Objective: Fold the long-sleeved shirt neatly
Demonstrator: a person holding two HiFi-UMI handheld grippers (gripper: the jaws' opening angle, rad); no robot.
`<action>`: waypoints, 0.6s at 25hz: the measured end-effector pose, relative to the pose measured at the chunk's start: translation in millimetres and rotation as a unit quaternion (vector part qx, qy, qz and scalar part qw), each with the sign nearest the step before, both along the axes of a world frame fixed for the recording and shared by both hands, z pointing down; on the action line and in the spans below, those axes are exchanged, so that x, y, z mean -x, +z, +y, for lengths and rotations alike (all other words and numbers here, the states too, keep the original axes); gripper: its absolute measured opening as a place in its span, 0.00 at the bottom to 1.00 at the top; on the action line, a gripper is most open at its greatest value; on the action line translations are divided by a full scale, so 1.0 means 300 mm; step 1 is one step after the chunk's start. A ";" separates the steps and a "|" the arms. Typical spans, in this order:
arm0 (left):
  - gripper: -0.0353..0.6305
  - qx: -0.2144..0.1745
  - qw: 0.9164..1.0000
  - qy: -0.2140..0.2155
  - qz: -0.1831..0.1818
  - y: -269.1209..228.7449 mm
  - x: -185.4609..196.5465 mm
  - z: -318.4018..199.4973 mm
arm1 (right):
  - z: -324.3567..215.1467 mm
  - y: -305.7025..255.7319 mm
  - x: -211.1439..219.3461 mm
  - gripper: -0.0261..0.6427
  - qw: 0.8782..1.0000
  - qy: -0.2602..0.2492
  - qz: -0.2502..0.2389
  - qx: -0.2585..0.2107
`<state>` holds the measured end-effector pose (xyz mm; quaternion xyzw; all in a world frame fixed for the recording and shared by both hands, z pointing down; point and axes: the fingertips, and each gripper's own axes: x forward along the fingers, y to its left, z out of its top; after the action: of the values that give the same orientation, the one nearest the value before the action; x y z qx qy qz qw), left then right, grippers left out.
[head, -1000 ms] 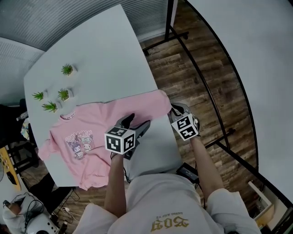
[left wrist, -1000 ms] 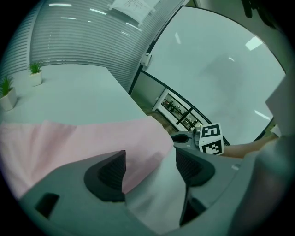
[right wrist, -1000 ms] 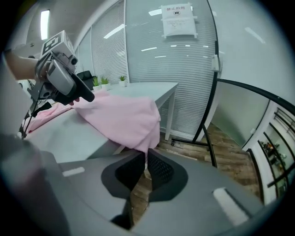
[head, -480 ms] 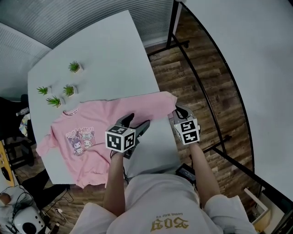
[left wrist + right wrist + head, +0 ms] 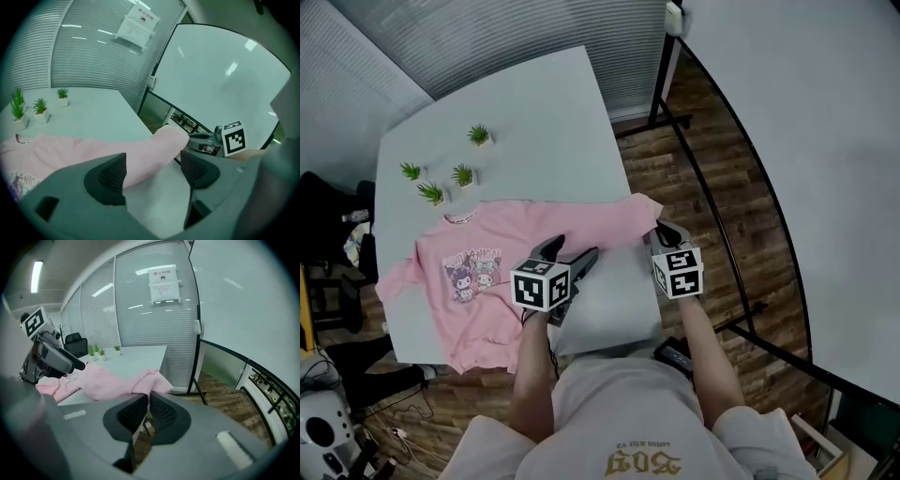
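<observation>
A pink long-sleeved shirt (image 5: pixel 487 272) with a cartoon print lies face up on the white table (image 5: pixel 534 112). One sleeve (image 5: pixel 600 220) stretches right to the table's edge. My right gripper (image 5: pixel 661 232) is shut on that sleeve's cuff (image 5: pixel 152 380), which is lifted off the table. In the left gripper view the raised cuff (image 5: pixel 171 136) sits right beside the right gripper (image 5: pixel 201 138). My left gripper (image 5: pixel 572 251) hovers over the sleeve near the front edge. Its jaws have just been opening, and the pads (image 5: pixel 112 176) press on nothing.
Three small potted plants (image 5: pixel 455 173) stand at the table's back left. A dark chair (image 5: pixel 328 216) sits off the left side. Right of the table are wood floor (image 5: pixel 712 244), black frame legs (image 5: pixel 661 112) and a curved white wall. Striped blinds run behind the table.
Both grippers have risen a little, and the cuff has come up with the right one. The head view has shifted, so the table sits further right in the picture.
</observation>
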<state>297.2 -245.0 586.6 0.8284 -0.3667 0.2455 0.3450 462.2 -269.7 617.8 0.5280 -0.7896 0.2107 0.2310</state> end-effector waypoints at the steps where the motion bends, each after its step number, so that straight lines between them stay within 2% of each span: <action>1: 0.61 -0.008 1.000 -0.006 0.000 -0.023 0.012 0.010 | 0.006 -0.017 0.002 0.08 1.000 0.002 -0.002 -0.002; 6: 0.62 -0.038 0.998 -0.044 -0.005 -0.096 0.096 0.110 | 0.049 -0.106 0.028 0.08 1.000 0.007 -0.012 -0.023; 15: 0.63 -0.074 0.990 -0.119 -0.025 -0.165 0.277 0.301 | 0.133 -0.196 0.096 0.08 0.998 -0.010 -0.034 -0.054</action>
<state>214.2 -154.8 537.1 0.7956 -0.4886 0.1952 0.3004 433.4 -229.7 559.0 0.5247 -0.8124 0.1832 0.1765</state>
